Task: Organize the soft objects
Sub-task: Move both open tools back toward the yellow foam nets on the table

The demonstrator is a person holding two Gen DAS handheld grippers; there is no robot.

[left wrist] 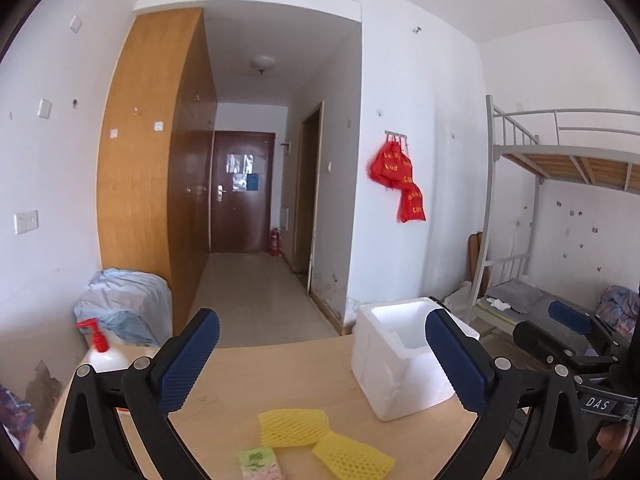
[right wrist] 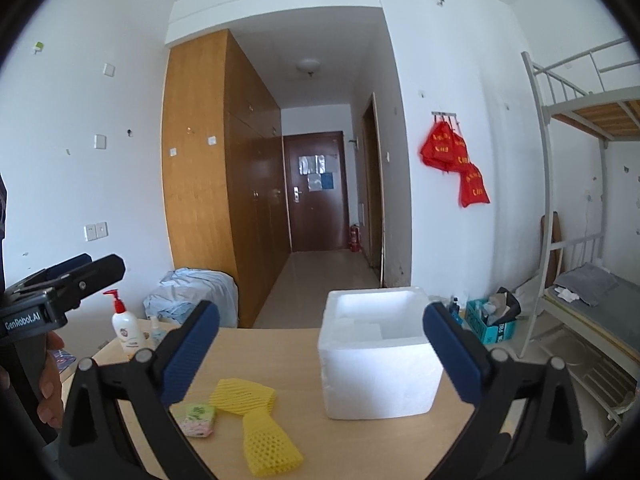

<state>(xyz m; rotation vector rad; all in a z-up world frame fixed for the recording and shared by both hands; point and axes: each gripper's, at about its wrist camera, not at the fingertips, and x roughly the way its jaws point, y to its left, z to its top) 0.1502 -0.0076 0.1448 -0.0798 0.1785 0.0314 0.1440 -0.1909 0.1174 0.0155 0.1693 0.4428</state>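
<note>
A light wooden table (right wrist: 280,344) stood in a white-walled dormitory room, facing a corridor that ran past a tall wooden wardrobe (right wrist: 200,168) to a dark brown door (right wrist: 314,192). Red bags (right wrist: 452,156) hung from wall hooks at right, beside a metal bunk bed (right wrist: 580,208). A pump bottle (right wrist: 126,326) sat at the table's far left corner.

A white foam box (right wrist: 378,354), open at the top, rested right of centre. Left of it and nearer lay two yellow foam nets, touching. The far yellow net (right wrist: 244,396) lay with its long axis roughly left to right; the near yellow net (right wrist: 270,446) pointed from near right toward far left, its narrow end meeting the other. A small green-and-pink packet (right wrist: 198,420) lay just left of them.

The right gripper (right wrist: 320,356) hovered with jaws spread wide and nothing between them; the nets lay below and toward its left finger, the box toward its right. The left gripper (left wrist: 322,364) was likewise held wide apart and empty, with the nets and packet below, between its fingers, and the box by its right finger.
</note>
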